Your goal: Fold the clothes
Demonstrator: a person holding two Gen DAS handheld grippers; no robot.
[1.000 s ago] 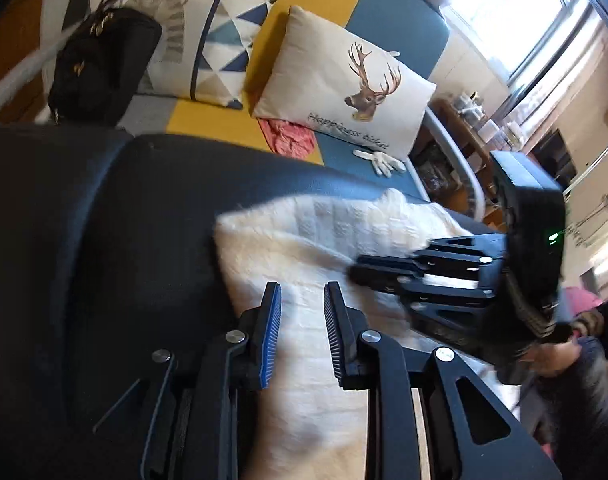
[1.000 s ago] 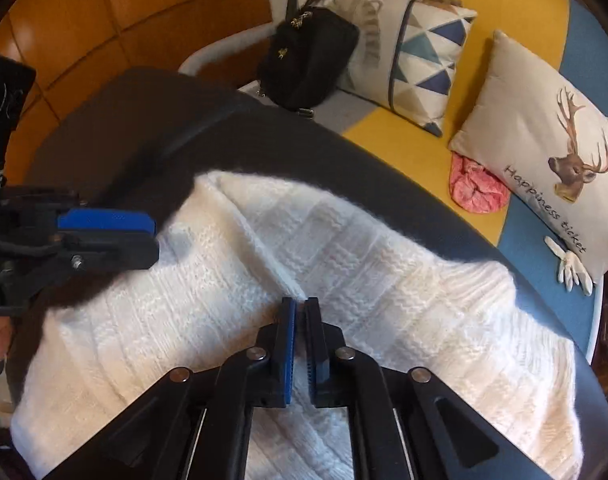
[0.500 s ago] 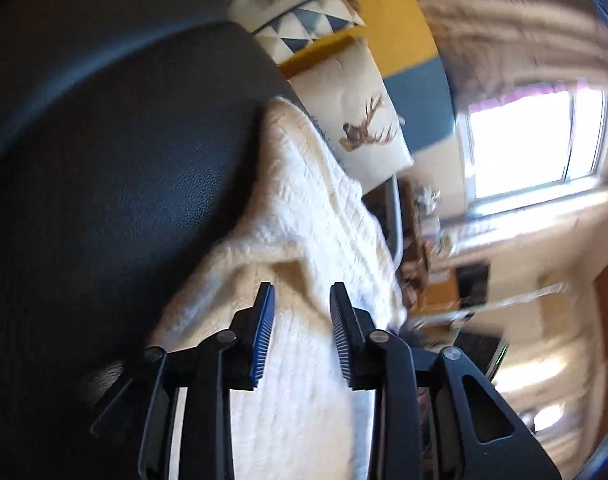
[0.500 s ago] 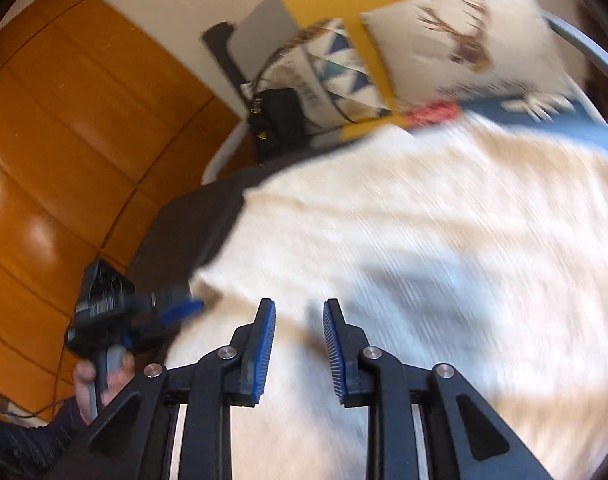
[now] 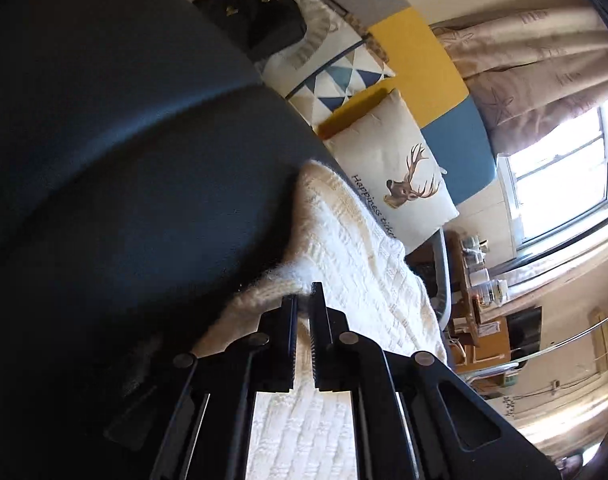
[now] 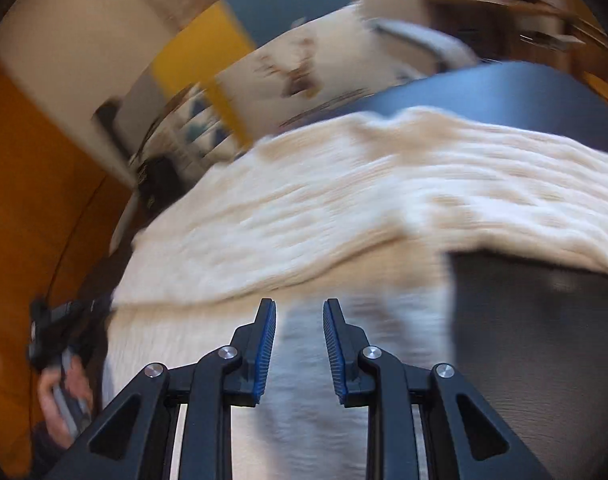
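A white knit sweater (image 5: 360, 264) lies spread on a black padded surface (image 5: 144, 180). My left gripper (image 5: 304, 300) is shut on the sweater's near edge, and a fold of knit shows between its pads. In the right wrist view, which is blurred by motion, the sweater (image 6: 364, 208) fills the middle, with one layer folded over another. My right gripper (image 6: 299, 308) hangs just above the cloth, open, with nothing between its blue pads. At that view's left edge a hand (image 6: 60, 392) holds the left gripper (image 6: 64, 320) by the sweater's edge.
Behind the surface is a sofa with a deer cushion (image 5: 392, 168), a triangle-pattern cushion (image 5: 336, 76) and a black handbag (image 5: 260, 20). A cluttered side table (image 5: 480, 280) stands under the window (image 5: 564, 168). An orange wood wall (image 6: 24, 200) is at the left.
The left gripper rolled, sank to the sweater's edge and closed on it. The right gripper let go of the fold it pinched, opened, and swept across the sweater while rolling.
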